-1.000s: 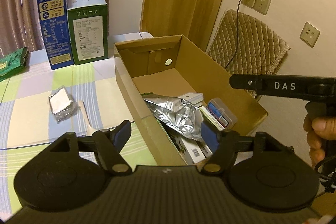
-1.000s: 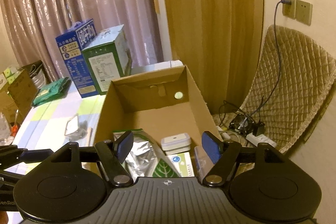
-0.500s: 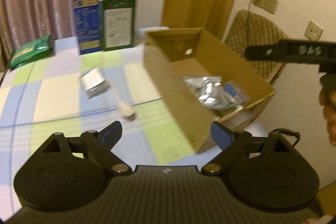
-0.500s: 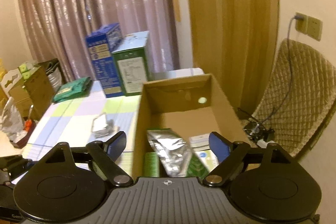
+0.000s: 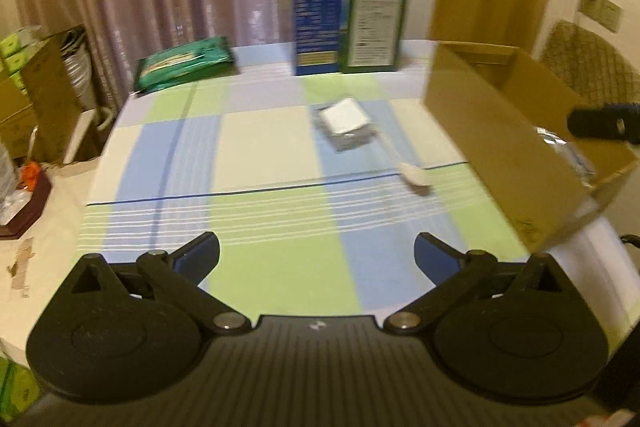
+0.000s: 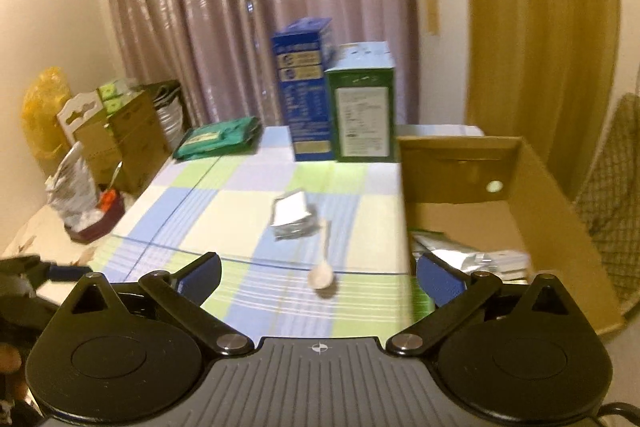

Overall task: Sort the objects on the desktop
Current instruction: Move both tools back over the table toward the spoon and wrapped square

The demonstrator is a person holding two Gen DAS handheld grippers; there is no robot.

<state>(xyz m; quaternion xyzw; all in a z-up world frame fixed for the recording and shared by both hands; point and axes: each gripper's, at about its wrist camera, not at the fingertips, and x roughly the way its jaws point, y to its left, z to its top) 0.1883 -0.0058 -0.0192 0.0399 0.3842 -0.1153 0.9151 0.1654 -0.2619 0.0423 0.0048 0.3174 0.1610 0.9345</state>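
Observation:
A small silver packet with a white label (image 5: 345,122) (image 6: 292,215) lies on the checked tablecloth (image 5: 256,163). A white plastic spoon (image 5: 406,165) (image 6: 323,259) lies next to it. The open cardboard box (image 5: 508,131) (image 6: 560,211) stands at the table's right edge and holds a silver foil bag (image 6: 468,259) and other items. My left gripper (image 5: 316,255) is open and empty above the near table. My right gripper (image 6: 318,273) is open and empty, over the table beside the box; its finger (image 5: 600,123) shows in the left wrist view.
A blue carton (image 5: 318,3) (image 6: 302,87) and a green carton (image 5: 374,25) (image 6: 362,107) stand at the back of the table. A green pouch (image 5: 186,61) (image 6: 218,139) lies at the back left. Boxes and bags (image 6: 120,131) crowd the left side. A quilted chair (image 5: 588,63) stands behind the box.
Both grippers have swung left and back from the box, so the table with the packet and spoon now fills both views. Both stayed open and empty.

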